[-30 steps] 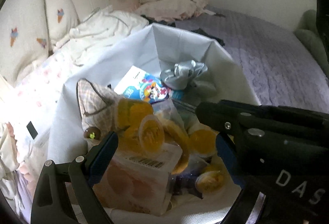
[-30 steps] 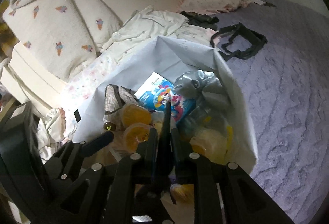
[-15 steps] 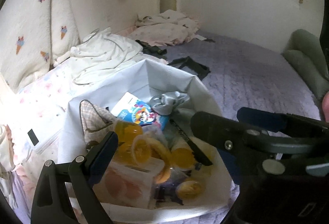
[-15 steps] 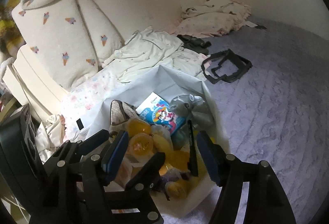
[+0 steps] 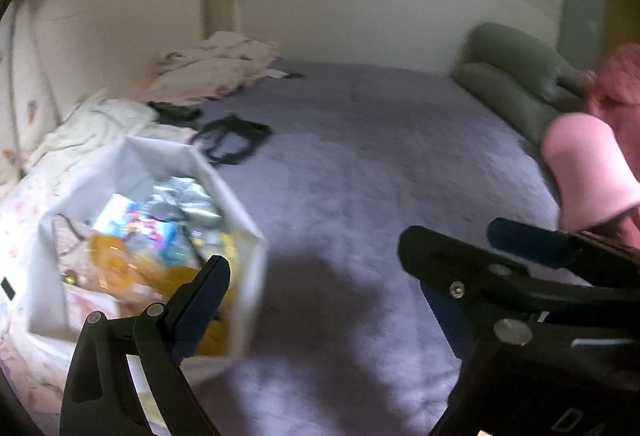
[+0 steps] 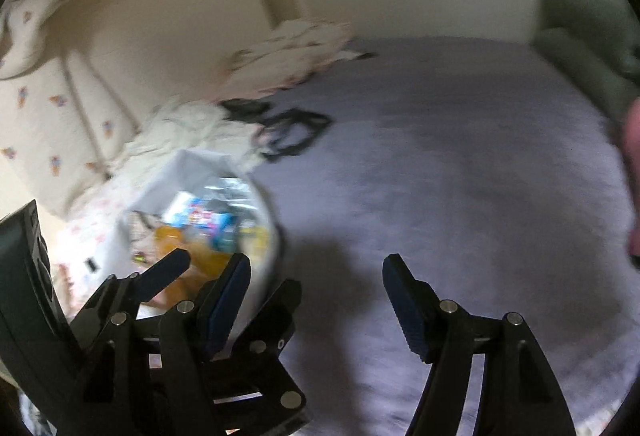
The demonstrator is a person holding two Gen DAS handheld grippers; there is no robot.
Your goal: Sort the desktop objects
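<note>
A white open-topped bag stands on the bed at the left, blurred; it also shows in the right wrist view. Inside lie yellow jelly cups, a colourful packet, a silvery grey bundle and a checked pouch. My left gripper is open and empty, to the right of the bag over the lavender bedspread. My right gripper is also open with nothing between its fingers, beside the bag. One finger of the left gripper shows at the lower left.
A black strap lies on the bedspread behind the bag. Crumpled pale clothes are heaped by the wall. Green cushions sit at the far right, and a person's pink sleeve reaches in there. Ice-cream print pillows line the left.
Both grippers drew back from over the bag and swung right over the bedspread. The right gripper, shut on a thin black stick, opened and left it in the bag.
</note>
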